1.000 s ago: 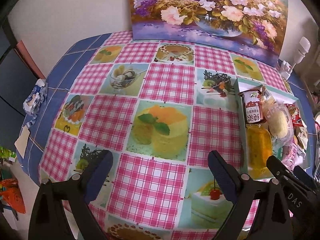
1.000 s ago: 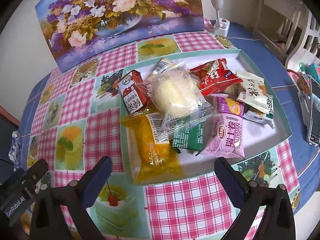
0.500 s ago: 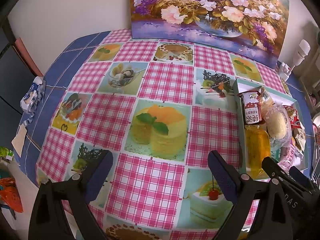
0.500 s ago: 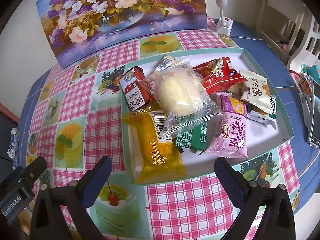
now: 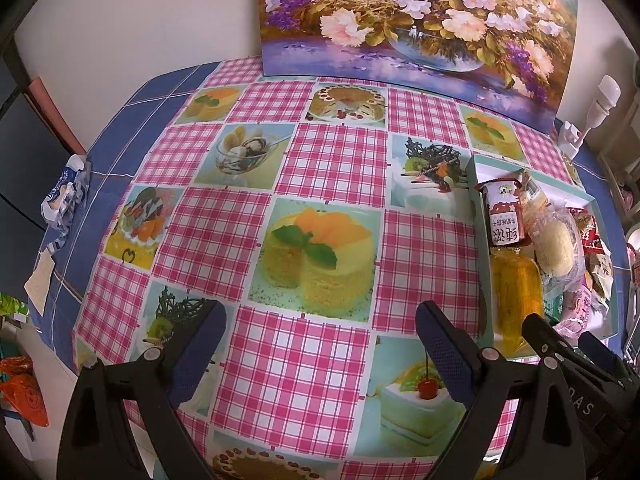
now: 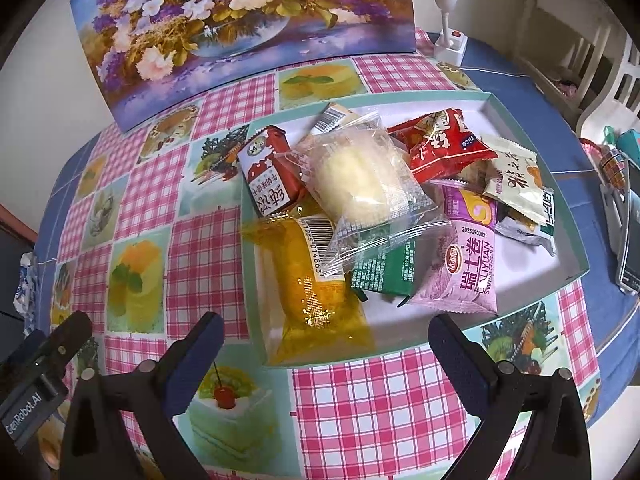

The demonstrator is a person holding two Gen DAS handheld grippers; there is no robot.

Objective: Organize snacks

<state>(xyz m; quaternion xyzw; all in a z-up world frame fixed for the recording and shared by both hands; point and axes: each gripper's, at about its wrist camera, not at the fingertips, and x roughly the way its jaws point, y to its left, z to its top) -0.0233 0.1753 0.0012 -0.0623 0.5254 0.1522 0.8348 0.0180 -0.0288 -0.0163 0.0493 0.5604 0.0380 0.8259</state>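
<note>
I am holding both claws spread and empty — left claw (image 5: 320,344), right claw (image 6: 326,346) — near the snack tray (image 6: 576,264).

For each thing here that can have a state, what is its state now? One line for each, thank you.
Left gripper: open, empty, over the tablecloth.
Right gripper: open, empty, in front of the tray.
Shallow teal-rimmed tray: holds a pile of snacks.
Clear-wrapped pale bun: sealed, on top of the pile.
Yellow translucent cake packet: sealed, partly under the bun.
Pink swiss-roll packet: sealed, lying flat.
</note>
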